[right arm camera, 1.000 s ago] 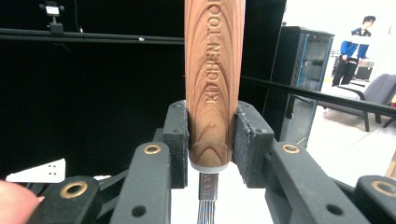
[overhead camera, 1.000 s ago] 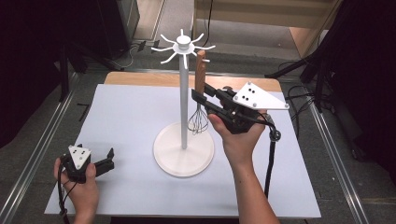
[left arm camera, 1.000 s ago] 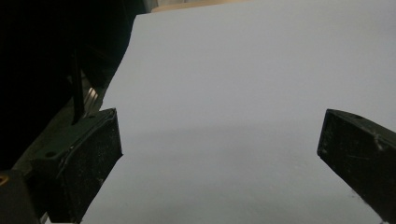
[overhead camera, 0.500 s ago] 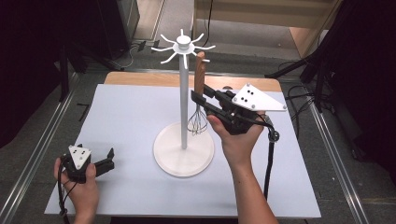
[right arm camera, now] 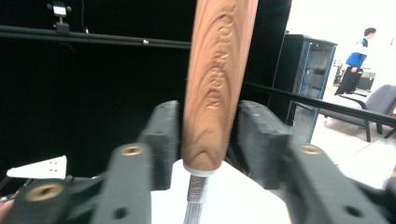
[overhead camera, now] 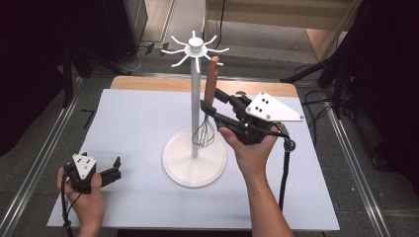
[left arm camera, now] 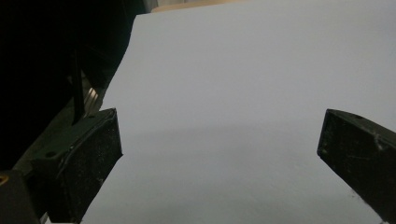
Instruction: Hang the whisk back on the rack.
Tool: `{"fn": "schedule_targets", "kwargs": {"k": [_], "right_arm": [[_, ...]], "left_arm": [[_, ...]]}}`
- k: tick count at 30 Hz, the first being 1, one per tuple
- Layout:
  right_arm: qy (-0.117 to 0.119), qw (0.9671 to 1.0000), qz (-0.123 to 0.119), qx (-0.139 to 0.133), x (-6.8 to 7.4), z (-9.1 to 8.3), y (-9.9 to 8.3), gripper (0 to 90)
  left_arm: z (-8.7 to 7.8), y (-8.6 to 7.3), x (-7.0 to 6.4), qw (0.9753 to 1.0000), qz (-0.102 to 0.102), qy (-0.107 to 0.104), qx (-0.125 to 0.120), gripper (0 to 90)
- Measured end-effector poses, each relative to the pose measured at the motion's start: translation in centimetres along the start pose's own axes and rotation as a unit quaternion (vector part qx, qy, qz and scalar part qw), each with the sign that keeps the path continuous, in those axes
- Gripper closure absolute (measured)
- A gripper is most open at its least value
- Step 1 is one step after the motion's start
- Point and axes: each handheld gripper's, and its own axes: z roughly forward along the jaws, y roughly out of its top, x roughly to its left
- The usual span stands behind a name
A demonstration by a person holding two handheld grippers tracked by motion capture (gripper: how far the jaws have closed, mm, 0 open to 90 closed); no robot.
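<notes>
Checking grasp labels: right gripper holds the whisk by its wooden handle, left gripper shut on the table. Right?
Not quite: the left gripper is open, jaws wide apart over the bare table, per the left gripper view. The right gripper does clamp the whisk by its wooden handle.

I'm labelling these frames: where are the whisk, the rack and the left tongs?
whisk (right arm camera: 217, 84): right gripper view, wooden handle.
rack (overhead camera: 194, 108): high view, white pole.
left tongs (overhead camera: 112, 174): high view, between the open jaw tips.

A pale grey-blue surface (overhead camera: 138, 128) fills the middle of the frame, its wooden edge showing at the top. A white rack's round base (overhead camera: 194, 165) stands on it near the centre.
</notes>
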Motion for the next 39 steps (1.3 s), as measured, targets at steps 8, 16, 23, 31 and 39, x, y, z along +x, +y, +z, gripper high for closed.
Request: {"fn": "schedule_targets", "kwargs": {"k": [8,16,23,31,39], "right_arm": [[-0.017,0.9998,-0.007,0.007,0.3,-1.0,-0.1,23.5],[-0.053,0.9983,0.006,0.021,-0.9,-2.6,-1.7,5.7],[-0.082,0.9961,0.006,0.034,-1.7,-3.9,-3.7,1.9],[-0.101,0.9934,0.02,0.051,-2.7,-5.2,-6.9,0.7],[-0.133,0.9888,0.025,0.064,-3.9,-6.4,-10.1,1.0]], "left_arm": [[0.0,0.0,0.0,1.0,-0.003,0.0,-0.002,0.3],[0.0,0.0,0.0,1.0,-0.003,0.0,-0.001,0.3],[0.0,0.0,0.0,1.0,0.0,0.001,0.001,0.3],[0.0,0.0,0.0,1.0,0.0,0.004,0.0,0.3],[0.0,0.0,0.0,1.0,-0.001,0.005,-0.002,0.3]]}}
